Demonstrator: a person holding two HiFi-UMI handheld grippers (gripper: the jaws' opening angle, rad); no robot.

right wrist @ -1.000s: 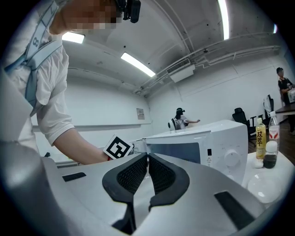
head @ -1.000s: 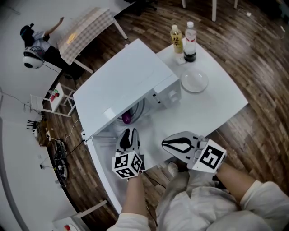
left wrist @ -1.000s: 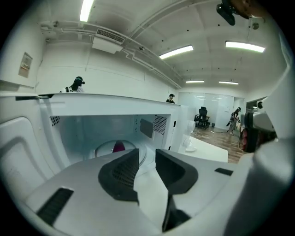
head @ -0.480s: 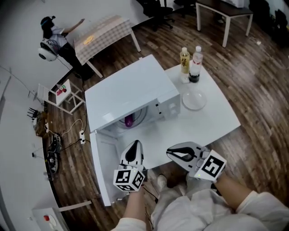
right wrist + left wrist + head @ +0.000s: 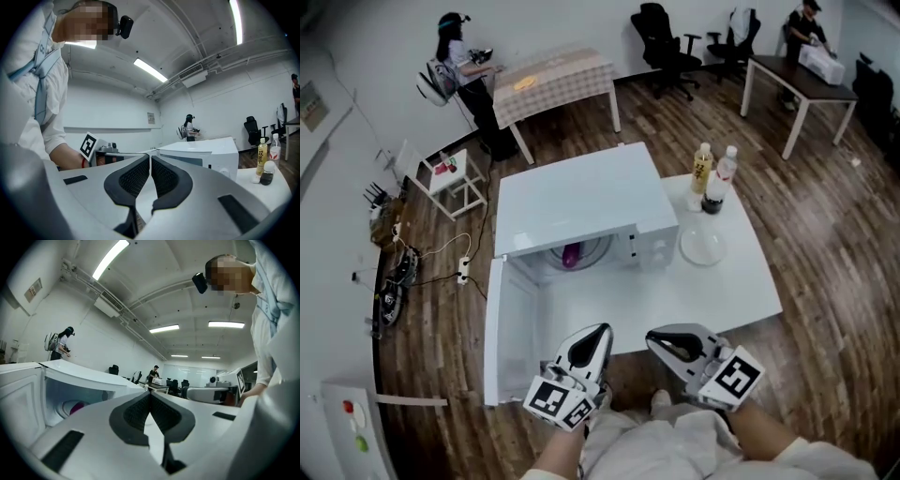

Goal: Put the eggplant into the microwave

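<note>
The purple eggplant lies inside the white microwave, on its turntable. The microwave's door hangs wide open toward me on the left. My left gripper is shut and empty, held well back from the opening, off the table's near edge. In the left gripper view the shut jaws point level past the microwave, with the eggplant showing inside. Beside it, my right gripper is also shut with nothing in it. Its own view has the jaws closed in front of the microwave.
On the white table right of the microwave stand a white plate, two bottles and a small dark jar. A checked table, office chairs and people stand farther off on the wooden floor.
My left gripper has drawn back from the microwave opening toward my body and risen, and its jaws have closed empty. The right gripper came back a little too. The eggplant stays inside.
</note>
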